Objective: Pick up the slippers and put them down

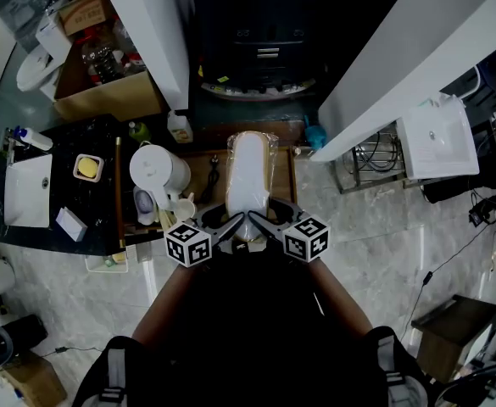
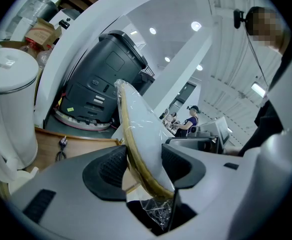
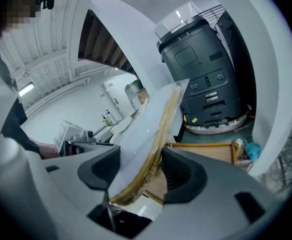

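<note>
A pair of white slippers (image 1: 249, 175) with tan soles, wrapped in clear plastic, is held out in front of me above a wooden tray (image 1: 200, 170). My left gripper (image 1: 231, 221) and my right gripper (image 1: 270, 220) both clamp the pack's near end, side by side. In the left gripper view the slippers (image 2: 142, 129) stand on edge between the two black pads (image 2: 108, 170) of the left gripper (image 2: 144, 165), with plastic bunched below. In the right gripper view the slippers (image 3: 153, 126) run slantwise between the pads (image 3: 183, 173) of the right gripper (image 3: 140, 173). The pack's near tip is hidden by the jaws.
A white kettle (image 1: 158, 170) stands left of the tray. A black machine (image 1: 264, 41) sits behind, between two white slanted beams (image 1: 150, 24). A dark counter with a sink (image 1: 27, 189) lies far left. A bottle (image 1: 178, 127) and a cardboard box (image 1: 103, 91) are at the back left.
</note>
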A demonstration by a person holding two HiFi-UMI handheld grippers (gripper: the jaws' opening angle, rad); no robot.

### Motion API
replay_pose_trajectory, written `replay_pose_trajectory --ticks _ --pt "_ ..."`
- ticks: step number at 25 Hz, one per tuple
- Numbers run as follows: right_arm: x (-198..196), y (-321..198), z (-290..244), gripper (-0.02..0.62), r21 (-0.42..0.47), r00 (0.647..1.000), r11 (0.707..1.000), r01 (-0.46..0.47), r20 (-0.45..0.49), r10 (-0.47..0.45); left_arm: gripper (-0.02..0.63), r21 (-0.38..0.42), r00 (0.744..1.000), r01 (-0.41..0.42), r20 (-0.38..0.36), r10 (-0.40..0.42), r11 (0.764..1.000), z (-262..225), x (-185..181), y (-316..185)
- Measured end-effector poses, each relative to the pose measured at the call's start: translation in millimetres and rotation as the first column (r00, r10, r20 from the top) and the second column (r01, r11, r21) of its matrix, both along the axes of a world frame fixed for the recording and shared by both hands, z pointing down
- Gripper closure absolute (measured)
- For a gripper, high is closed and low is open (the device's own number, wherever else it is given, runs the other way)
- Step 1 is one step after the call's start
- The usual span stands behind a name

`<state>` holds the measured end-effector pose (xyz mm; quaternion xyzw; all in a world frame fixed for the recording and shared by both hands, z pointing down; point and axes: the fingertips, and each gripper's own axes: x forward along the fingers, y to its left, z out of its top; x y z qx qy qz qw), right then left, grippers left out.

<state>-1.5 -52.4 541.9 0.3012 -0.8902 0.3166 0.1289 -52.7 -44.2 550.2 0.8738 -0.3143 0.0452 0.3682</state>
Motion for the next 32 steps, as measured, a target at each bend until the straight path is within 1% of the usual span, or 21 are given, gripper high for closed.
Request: replay_pose_trajectory --ticks 3,24,32 --pt "1.0 1.2 -0.1 0.333 -0.001 1.0 1.0 0.002 0.002 -0.002 0.385 -0.01 1.0 0.008 -0.008 -0.008 1.0 0.5 0.9 1.5" --pt "4.7 3.4 -2.6 0.333 0.004 1.0 1.0 0.008 0.007 -0.008 0.385 -0.002 1.0 0.007 -0.003 -0.007 1.0 -2.9 5.0 3.5" --pt "4.6 0.7 -4.8 0.333 0.011 1.0 1.0 0.006 0.012 -0.006 0.385 -0.002 1.0 0.017 -0.012 -0.017 1.0 -4.5 4.9 1.1"
